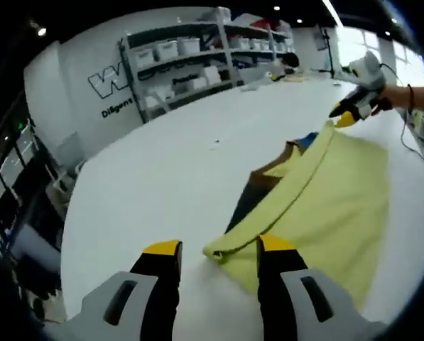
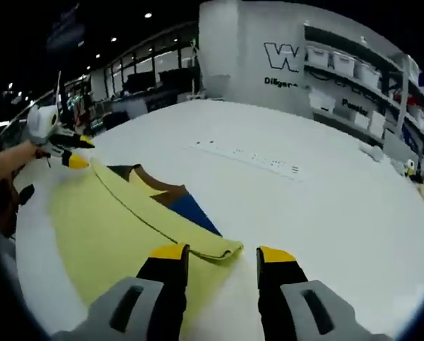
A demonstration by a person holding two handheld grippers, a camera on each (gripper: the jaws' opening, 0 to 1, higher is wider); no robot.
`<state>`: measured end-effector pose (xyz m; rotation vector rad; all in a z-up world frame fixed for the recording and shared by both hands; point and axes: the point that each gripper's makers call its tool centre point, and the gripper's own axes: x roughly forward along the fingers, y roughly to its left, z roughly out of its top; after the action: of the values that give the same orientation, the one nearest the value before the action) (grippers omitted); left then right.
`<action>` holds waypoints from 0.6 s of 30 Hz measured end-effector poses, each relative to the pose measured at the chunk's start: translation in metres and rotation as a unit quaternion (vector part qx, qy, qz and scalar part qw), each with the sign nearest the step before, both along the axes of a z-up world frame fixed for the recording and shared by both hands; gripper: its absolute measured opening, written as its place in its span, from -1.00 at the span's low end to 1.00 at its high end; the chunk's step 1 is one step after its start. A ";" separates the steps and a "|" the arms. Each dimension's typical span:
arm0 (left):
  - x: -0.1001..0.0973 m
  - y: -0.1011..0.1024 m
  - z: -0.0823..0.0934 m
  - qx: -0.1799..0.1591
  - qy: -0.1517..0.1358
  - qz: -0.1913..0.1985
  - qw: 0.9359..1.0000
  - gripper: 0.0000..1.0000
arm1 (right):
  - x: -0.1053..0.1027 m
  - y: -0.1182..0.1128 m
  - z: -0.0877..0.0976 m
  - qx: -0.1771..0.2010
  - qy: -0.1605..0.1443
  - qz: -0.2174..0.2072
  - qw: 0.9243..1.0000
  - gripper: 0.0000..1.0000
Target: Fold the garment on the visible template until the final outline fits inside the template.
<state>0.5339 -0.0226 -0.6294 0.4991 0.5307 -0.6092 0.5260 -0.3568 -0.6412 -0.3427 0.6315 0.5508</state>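
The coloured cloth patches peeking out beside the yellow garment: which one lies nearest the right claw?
The blue patch is nearest the right claw. The brown patches lie farther along the yellow garment's folded edge, toward the left claw.

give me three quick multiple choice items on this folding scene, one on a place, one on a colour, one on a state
1. Where does the pale yellow fabric garment lie?
A. on the white table
B. on a shelf
C. on the floor

2. What colour are the tips of the left gripper?
A. red
B. yellow
C. green

3. How do the jaws of the right gripper stand?
A. shut on the garment
C. shut on nothing
B. open, the garment's folded corner between them

Answers:
1. A, the garment spreads over the white table, with a dark blue and brown template showing from under it.
2. B, both jaw tips are yellow over black.
3. B, a clear gap shows between the two tips.
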 end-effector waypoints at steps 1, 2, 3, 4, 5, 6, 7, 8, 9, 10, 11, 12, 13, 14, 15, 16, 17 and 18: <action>-0.001 0.001 -0.002 0.009 0.002 -0.008 1.000 -0.14 | -0.002 0.001 -0.001 -0.012 -0.002 0.016 1.000 -0.31; -0.002 0.001 -0.004 0.016 0.007 -0.015 1.000 -0.13 | -0.004 0.001 -0.002 -0.023 0.002 0.024 0.999 -0.32; -0.003 0.001 -0.006 0.022 0.007 -0.023 0.999 -0.12 | -0.006 0.004 -0.002 -0.040 -0.004 0.047 0.998 -0.32; -0.004 0.001 -0.007 0.027 0.008 -0.029 0.999 -0.12 | -0.007 0.006 -0.001 -0.052 -0.012 0.060 0.997 -0.32; -0.004 0.001 -0.009 0.039 0.009 -0.037 0.998 -0.12 | -0.007 0.005 -0.001 -0.069 -0.015 0.068 0.995 -0.32; -0.003 0.002 -0.010 0.052 0.006 -0.043 0.998 -0.13 | -0.006 0.003 -0.002 -0.095 -0.021 0.079 0.992 -0.34; 0.000 0.003 -0.010 0.066 0.000 -0.047 0.997 -0.14 | -0.006 0.003 -0.003 -0.103 -0.023 0.085 0.991 -0.35; 0.001 0.003 -0.010 0.072 0.000 -0.047 0.996 -0.16 | -0.005 0.002 -0.004 -0.124 -0.026 0.097 0.987 -0.38; 0.002 0.003 -0.010 0.075 -0.001 -0.049 0.996 -0.17 | -0.004 0.002 -0.006 -0.139 -0.032 0.105 0.984 -0.42; 0.003 0.002 -0.011 0.090 -0.006 -0.061 0.994 -0.19 | -0.003 0.000 -0.007 -0.156 -0.035 0.114 0.981 -0.43; 0.005 0.003 -0.011 0.111 -0.011 -0.068 0.991 -0.20 | -0.001 -0.002 -0.008 -0.175 -0.039 0.123 0.976 -0.44; 0.005 0.003 -0.013 0.138 -0.016 -0.080 0.987 -0.21 | 0.001 -0.004 -0.009 -0.184 -0.043 0.127 0.974 -0.46; 0.006 0.003 -0.013 0.153 -0.021 -0.088 0.984 -0.22 | 0.001 -0.005 -0.011 -0.193 -0.042 0.135 0.971 -0.48; 0.006 0.001 -0.015 0.157 -0.020 -0.093 0.983 -0.23 | 0.001 -0.005 -0.013 -0.194 -0.041 0.138 0.970 -0.51; 0.008 0.000 -0.018 0.164 -0.021 -0.093 0.982 -0.23 | 0.002 -0.005 -0.015 -0.200 -0.043 0.146 0.968 -0.53; 0.011 0.002 -0.019 0.178 -0.026 -0.094 0.979 -0.23 | 0.004 -0.007 -0.017 -0.208 -0.045 0.151 0.965 -0.55; 0.010 0.000 -0.020 0.178 -0.024 -0.097 0.979 -0.25 | 0.005 -0.007 -0.017 -0.210 -0.047 0.154 0.964 -0.57; 0.010 -0.002 -0.022 0.178 -0.023 -0.100 0.979 -0.29 | 0.005 -0.007 -0.018 -0.210 -0.047 0.155 0.964 -0.58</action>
<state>0.5437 -0.0243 -0.6510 0.9113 0.5522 -0.6973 0.5313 -0.3636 -0.6589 -0.8741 0.6037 0.6927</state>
